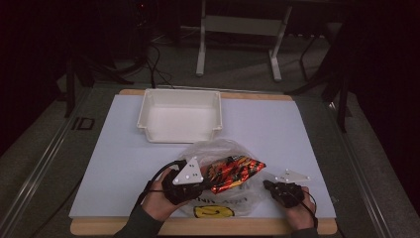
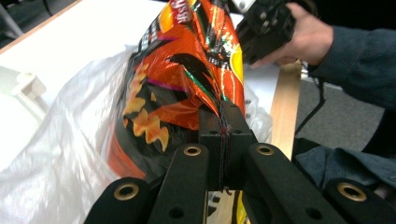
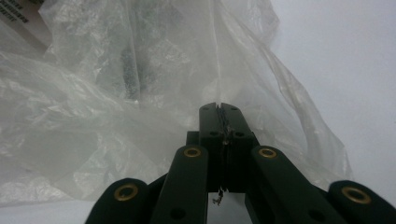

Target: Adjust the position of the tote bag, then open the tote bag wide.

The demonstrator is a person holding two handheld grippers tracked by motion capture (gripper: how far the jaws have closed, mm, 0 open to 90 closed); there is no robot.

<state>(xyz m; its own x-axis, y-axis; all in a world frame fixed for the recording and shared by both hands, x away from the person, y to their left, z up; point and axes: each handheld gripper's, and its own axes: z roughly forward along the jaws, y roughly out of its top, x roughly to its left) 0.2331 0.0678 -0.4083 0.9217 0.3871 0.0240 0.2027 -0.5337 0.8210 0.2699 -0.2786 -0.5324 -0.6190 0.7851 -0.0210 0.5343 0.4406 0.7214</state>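
left gripper [image 2: 223, 122] is clamped on the snack pack [image 1: 234, 171], lifting it out; right gripper [image 3: 223, 116] pins the bag [image 1: 218, 148] near the desk's front edge. next: pull it clear.

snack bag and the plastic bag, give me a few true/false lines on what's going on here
1. The left gripper is shut on the orange snack bag. True.
2. The right gripper stands wide open. False: it is shut, pinching the clear plastic bag.
3. The white bin holds the snack bag. False: the bin is empty, and the snack bag is at the plastic bag.
4. The plastic bag lies nearer the person than the bin. True.
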